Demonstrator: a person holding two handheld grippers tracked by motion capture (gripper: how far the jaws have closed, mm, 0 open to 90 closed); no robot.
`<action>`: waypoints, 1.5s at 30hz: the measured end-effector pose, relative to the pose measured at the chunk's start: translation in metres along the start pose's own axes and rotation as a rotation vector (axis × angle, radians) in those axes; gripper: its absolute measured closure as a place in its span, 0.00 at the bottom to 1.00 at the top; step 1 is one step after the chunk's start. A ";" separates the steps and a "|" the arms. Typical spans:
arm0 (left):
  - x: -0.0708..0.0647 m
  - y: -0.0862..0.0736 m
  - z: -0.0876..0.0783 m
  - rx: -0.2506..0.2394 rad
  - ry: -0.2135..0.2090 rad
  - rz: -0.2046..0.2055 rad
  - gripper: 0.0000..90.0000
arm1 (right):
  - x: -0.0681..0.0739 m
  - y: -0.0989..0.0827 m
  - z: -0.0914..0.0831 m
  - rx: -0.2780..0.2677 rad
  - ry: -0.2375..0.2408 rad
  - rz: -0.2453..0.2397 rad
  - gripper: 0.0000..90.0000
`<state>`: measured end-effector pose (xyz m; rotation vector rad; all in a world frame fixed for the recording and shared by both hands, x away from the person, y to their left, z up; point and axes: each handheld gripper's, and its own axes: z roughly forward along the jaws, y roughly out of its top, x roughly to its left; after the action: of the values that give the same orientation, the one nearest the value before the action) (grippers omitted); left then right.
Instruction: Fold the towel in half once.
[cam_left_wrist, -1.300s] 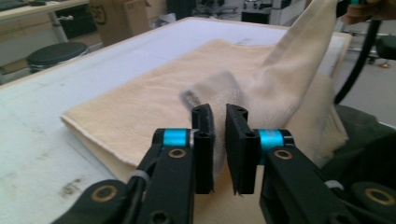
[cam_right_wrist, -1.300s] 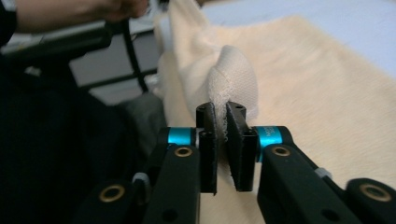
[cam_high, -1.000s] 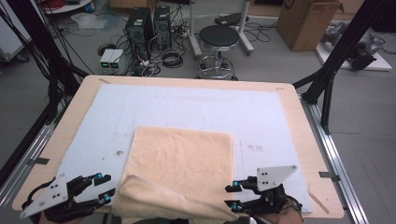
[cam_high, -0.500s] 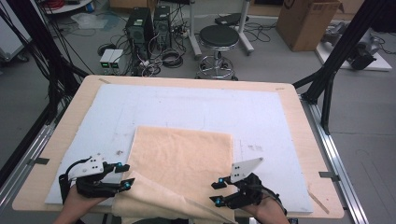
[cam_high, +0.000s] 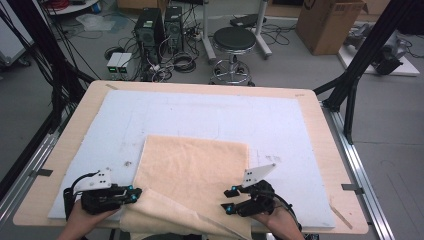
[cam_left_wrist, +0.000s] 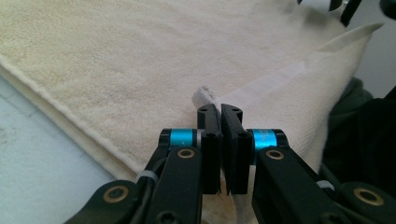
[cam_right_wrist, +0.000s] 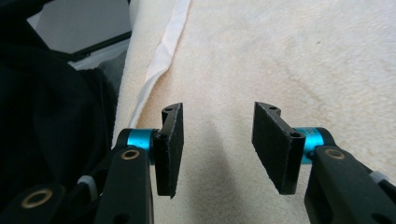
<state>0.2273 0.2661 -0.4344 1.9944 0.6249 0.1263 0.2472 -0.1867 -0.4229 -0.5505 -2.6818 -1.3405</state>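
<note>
A cream towel (cam_high: 192, 170) lies on the white mat, and its near edge droops over the table's front. My left gripper (cam_high: 134, 192) sits at the towel's near left corner. In the left gripper view its jaws (cam_left_wrist: 220, 112) have just closed and stand shut on the towel's hemmed edge (cam_left_wrist: 205, 95). My right gripper (cam_high: 229, 200) rests at the near right part of the towel. In the right gripper view it (cam_right_wrist: 218, 121) is open after widening slightly, hovering over flat towel (cam_right_wrist: 289, 56) with nothing pinched.
The white mat (cam_high: 200, 115) covers most of the wooden table (cam_high: 325, 155). Beyond the far edge are a stool (cam_high: 234, 40), computer towers (cam_high: 150, 30) with cables and a cardboard box (cam_high: 330, 22). Black frame legs stand at both sides.
Both grippers came forward from the table's near edge and sank onto the towel's near corners. The left jaws closed on the towel's edge. The right jaws stayed apart.
</note>
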 end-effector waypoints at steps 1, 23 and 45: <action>-0.002 -0.001 -0.003 -0.006 -0.001 -0.003 0.96 | 0.000 0.000 -0.002 -0.002 0.000 0.010 0.59; -0.009 0.022 -0.013 -0.140 0.095 0.017 0.53 | -0.032 0.016 -0.019 -0.042 -0.251 0.030 0.51; 0.126 0.071 0.080 0.018 0.313 -0.124 0.59 | -0.156 0.023 -0.020 -0.024 -0.330 0.245 0.55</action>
<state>0.3897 0.2362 -0.4350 1.9627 0.9502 0.3631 0.3990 -0.2325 -0.4310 -1.1532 -2.7229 -1.3131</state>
